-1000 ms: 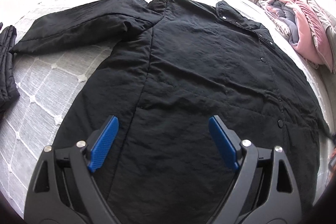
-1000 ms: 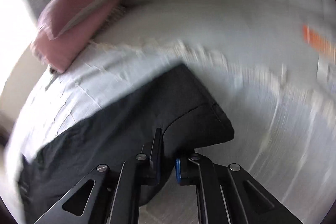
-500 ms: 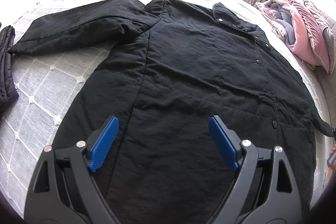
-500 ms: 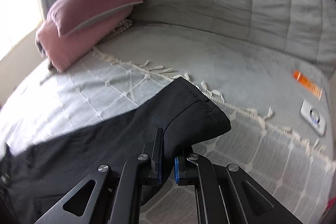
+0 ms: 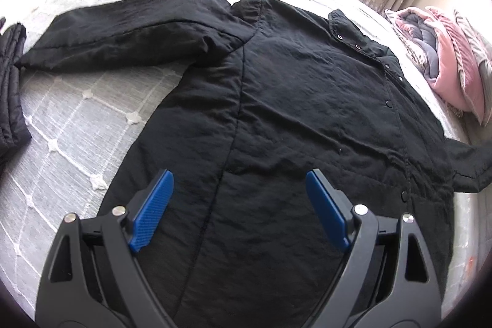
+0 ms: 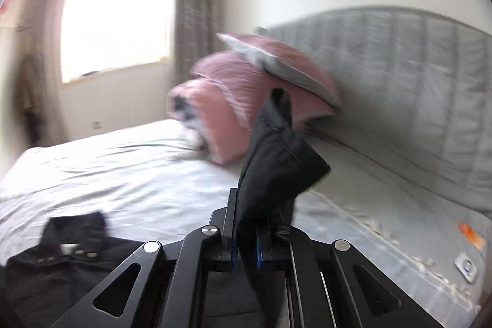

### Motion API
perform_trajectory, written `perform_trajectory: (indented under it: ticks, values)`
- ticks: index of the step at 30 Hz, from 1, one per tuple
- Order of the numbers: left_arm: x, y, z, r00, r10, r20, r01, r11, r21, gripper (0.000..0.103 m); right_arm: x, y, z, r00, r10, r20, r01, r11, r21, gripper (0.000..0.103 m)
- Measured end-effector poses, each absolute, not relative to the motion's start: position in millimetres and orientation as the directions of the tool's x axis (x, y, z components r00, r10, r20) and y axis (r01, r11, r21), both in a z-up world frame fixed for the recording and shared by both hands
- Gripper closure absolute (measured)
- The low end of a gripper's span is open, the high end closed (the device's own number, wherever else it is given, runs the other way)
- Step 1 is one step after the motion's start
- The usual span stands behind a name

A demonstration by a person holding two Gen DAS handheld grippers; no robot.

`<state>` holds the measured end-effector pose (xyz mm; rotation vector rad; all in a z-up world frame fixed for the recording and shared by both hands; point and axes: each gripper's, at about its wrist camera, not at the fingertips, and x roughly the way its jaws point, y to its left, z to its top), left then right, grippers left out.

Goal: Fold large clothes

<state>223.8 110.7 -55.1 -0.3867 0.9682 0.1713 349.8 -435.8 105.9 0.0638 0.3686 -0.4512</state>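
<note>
A black coat [image 5: 292,112] lies spread across the middle of the frame on a grey-white checked bedspread [image 5: 61,137], one sleeve stretched toward the upper left, snap buttons running down its right side. The left gripper [image 5: 240,205] hangs above its lower part at the bottom, blue pads wide apart, nothing between them. Pink bedding [image 5: 452,63] sits at the right edge, a dark folded garment [image 5: 10,88] at the left edge

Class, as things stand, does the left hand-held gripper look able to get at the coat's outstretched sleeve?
Probably yes: the left hand-held gripper is open and empty above the coat, and nothing lies over the sleeve.
</note>
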Motion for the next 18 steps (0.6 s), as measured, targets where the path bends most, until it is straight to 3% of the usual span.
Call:
perform_trajectory:
  ticks: [6,11,18]
  values:
    - [222,134,-55,0.567,-0.085,-0.819,-0.346,0.878,-0.331,0.015,391,-296,77,0.895,-0.252,-0.368,0.216,0.967,-0.136,0.096]
    - [221,154,-54,0.578,-0.105,-0.809,-0.384,0.84,-0.383,0.015,416,-207,14,0.872,-0.133,-0.471,0.053,0.982,-0.179,0.096]
    - [220,166,-55,0.578,-0.127,-0.806,-0.402,0.816,-0.417,0.015,414,-145,-72,0.794,-0.076,-0.603,-0.113,0.957,-0.269,0.095]
